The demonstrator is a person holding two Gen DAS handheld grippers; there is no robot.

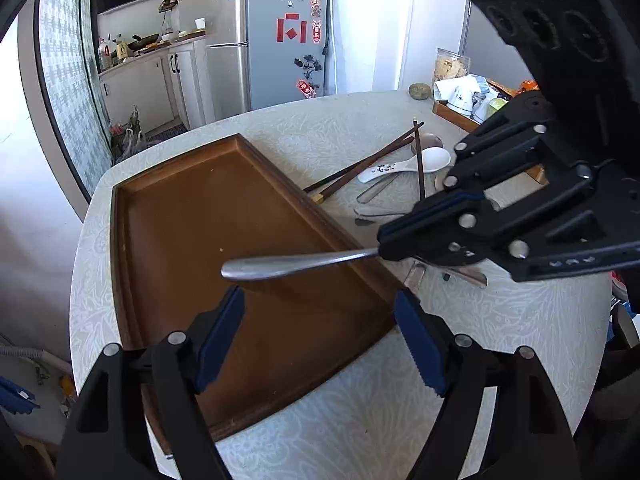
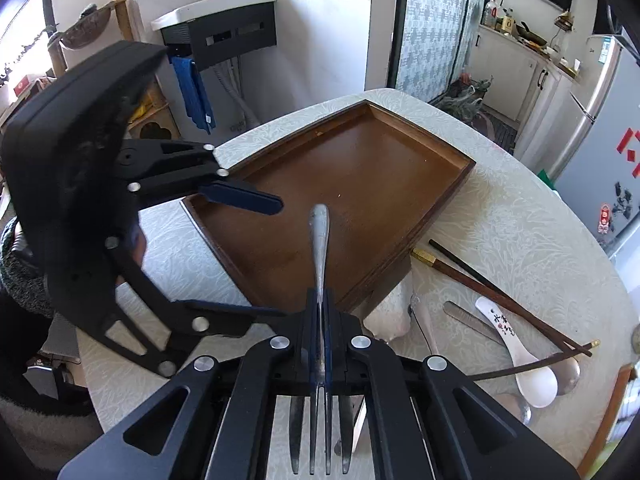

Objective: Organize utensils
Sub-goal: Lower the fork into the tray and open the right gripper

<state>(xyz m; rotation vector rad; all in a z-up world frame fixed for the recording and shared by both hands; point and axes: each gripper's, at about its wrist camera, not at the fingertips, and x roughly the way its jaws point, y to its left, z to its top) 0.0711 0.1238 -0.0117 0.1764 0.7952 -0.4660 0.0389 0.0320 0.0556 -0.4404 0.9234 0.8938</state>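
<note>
A brown wooden tray lies on the round table. My right gripper is shut on a metal fork. It holds the fork by the neck, handle out over the tray, tines back under the gripper. My left gripper is open and empty, low over the tray's near edge just below the fork handle. Dark chopsticks, a white ceramic spoon and metal utensils lie beside the tray.
A wooden box of cups and packets stands at the table's far edge, with a jar behind it. A fridge and kitchen cabinets are beyond the table. A wash basin hangs on the wall.
</note>
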